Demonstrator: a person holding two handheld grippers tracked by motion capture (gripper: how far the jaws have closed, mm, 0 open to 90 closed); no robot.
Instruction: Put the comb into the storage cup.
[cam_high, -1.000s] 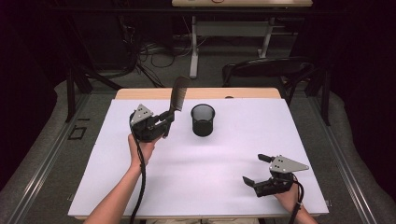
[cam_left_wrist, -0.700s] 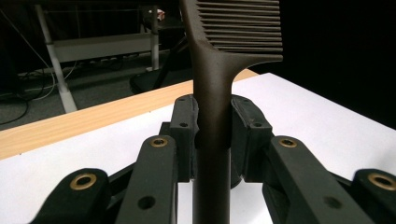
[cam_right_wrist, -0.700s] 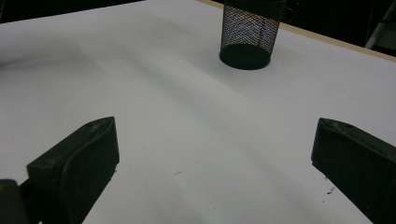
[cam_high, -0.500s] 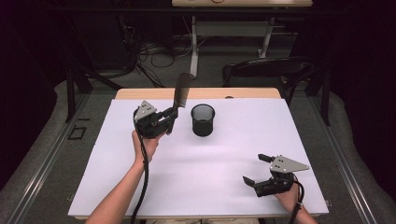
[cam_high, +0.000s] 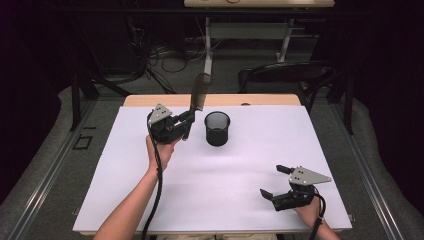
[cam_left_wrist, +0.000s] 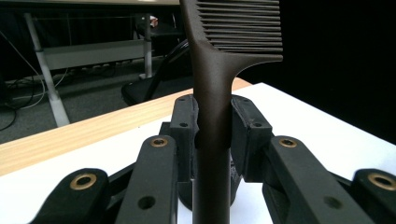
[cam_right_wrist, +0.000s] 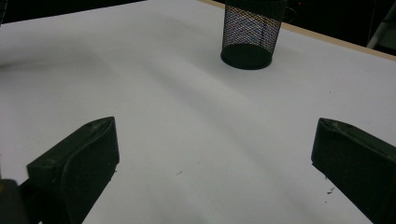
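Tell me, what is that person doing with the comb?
The person's left hand-held gripper is shut on the handle of a dark comb, holding it upright with the teeth end on top, just left of a black mesh cup on the white table. The right hand-held gripper rests open near the table's front edge, holding nothing.

comb (cam_left_wrist: 212, 93) | dark brown, wide-toothed | upright, handle clamped | just left of mesh cup (cam_high: 217, 128)

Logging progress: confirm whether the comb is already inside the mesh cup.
No, the comb stands upright in the left gripper, beside the mesh cup.
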